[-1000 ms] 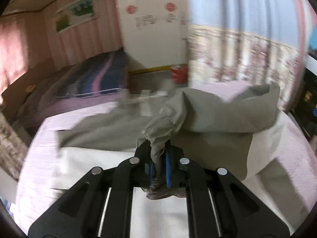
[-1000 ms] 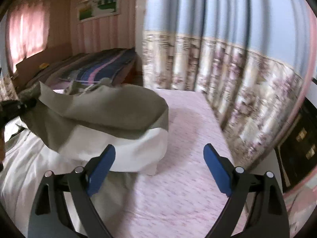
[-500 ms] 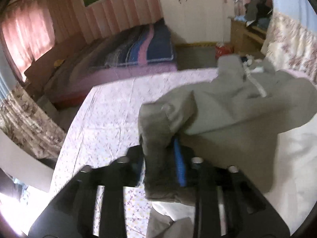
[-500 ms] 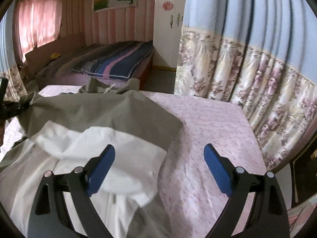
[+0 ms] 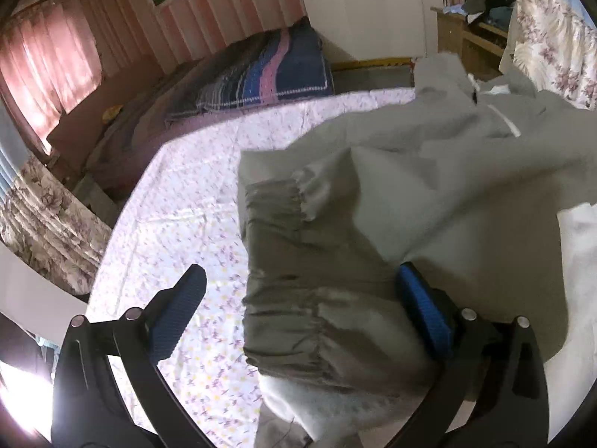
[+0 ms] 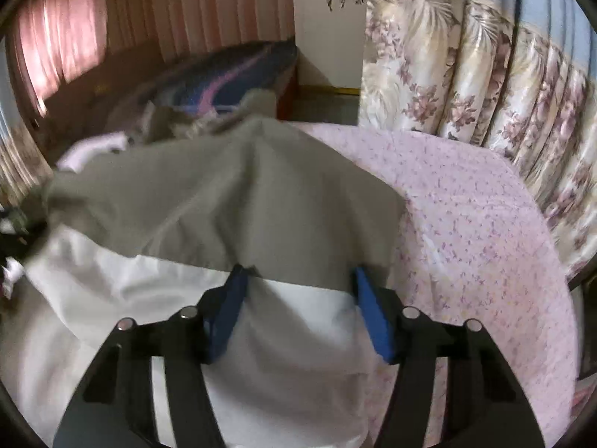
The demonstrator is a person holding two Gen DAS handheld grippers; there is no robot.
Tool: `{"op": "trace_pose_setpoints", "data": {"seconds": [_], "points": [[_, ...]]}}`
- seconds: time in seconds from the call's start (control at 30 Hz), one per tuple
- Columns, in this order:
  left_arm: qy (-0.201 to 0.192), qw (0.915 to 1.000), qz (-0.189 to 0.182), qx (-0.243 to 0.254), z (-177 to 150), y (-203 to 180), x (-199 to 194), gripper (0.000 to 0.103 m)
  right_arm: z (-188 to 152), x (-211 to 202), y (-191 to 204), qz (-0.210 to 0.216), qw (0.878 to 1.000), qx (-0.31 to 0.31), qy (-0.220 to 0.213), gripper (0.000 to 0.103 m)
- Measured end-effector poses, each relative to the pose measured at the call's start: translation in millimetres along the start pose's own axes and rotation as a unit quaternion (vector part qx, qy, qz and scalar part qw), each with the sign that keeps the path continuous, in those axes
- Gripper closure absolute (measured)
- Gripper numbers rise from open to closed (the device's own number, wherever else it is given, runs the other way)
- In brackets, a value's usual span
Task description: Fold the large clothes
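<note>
The left gripper (image 5: 298,321) is being held with its jaws spread wide, having just been opening. The gathered cuff (image 5: 276,201) of the jacket (image 5: 429,171) is lying between the 2 blue pads (image 5: 179,306), released; the right-hand pad is touching cloth, the left-hand pad is standing apart over the sheet (image 5: 179,201). The jacket, grey with a white lower panel, is being draped ahead and to the right of these jaws.

The right gripper (image 6: 298,298) is being shown with its jaws partly drawn in, having just been closing. A ridge of the jacket (image 6: 231,194), at the seam where grey meets white, is lying between the 2 pads (image 6: 373,321). Whether the pads are pressing the cloth cannot be told. To the right of this gripper the flowered sheet (image 6: 477,224) is lying bare; a floral curtain (image 6: 485,74) is hanging beyond it.
</note>
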State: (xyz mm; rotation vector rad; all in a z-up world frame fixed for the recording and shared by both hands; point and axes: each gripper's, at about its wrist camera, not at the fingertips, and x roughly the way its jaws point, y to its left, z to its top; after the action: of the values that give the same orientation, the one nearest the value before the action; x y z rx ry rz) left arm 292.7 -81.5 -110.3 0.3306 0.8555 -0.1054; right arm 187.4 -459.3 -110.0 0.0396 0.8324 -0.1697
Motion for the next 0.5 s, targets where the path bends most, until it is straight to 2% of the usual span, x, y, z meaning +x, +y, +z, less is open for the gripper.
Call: {"op": "trace_pose_setpoints", "data": {"seconds": [0.03, 0.07, 0.1, 0.17, 0.2, 0.33, 0.43, 0.5], "points": [[0.009, 1.0000, -0.002, -0.003, -1.4, -0.2, 8.4, 0.003, -1.9, 3.6, 1.0, -0.014, 1.000, -0.010, 0.002, 0.043], [0.014, 0.9999, -0.004, -0.004, -2.6, -0.4, 13.3, 0.003, -3.1, 6.9, 0.6, -0.021, 1.000, -0.017, 0.008, 0.038], [0.018, 0.9997, -0.009, -0.010, -4.7, 0.9, 18.1, 0.003, -3.6, 9.9, 0.1, -0.031, 0.999, -0.022, 0.010, 0.027], [0.015, 0.9993, -0.021, -0.028, -7.3, 3.2, 22.5, 0.003, -4.7, 13.1, -4.1, -0.057, 0.998, -0.018, 0.010, 0.013], [0.010, 0.9990, -0.028, -0.033, -9.5, 5.0, 21.9, 0.003, -5.6, 13.8, -9.8, -0.062, 0.998, -0.004, 0.011, 0.012], [-0.004, 0.9980, -0.050, -0.038, -18.5, 15.5, -2.3, 0.003, -13.4, -12.8, -28.6, -0.023, 0.999, 0.045, 0.003, 0.012], [-0.031, 0.9975, -0.056, -0.029, -34.9, 32.3, -46.2, 0.003, -31.5, -55.4, -40.2, 0.012, 0.998, 0.056, -0.022, 0.010], [-0.045, 0.9963, -0.066, -0.032, -57.2, 47.0, -82.0, 0.003, -51.6, -89.4, -45.3, 0.026, 0.997, 0.058, -0.037, 0.010]]}}
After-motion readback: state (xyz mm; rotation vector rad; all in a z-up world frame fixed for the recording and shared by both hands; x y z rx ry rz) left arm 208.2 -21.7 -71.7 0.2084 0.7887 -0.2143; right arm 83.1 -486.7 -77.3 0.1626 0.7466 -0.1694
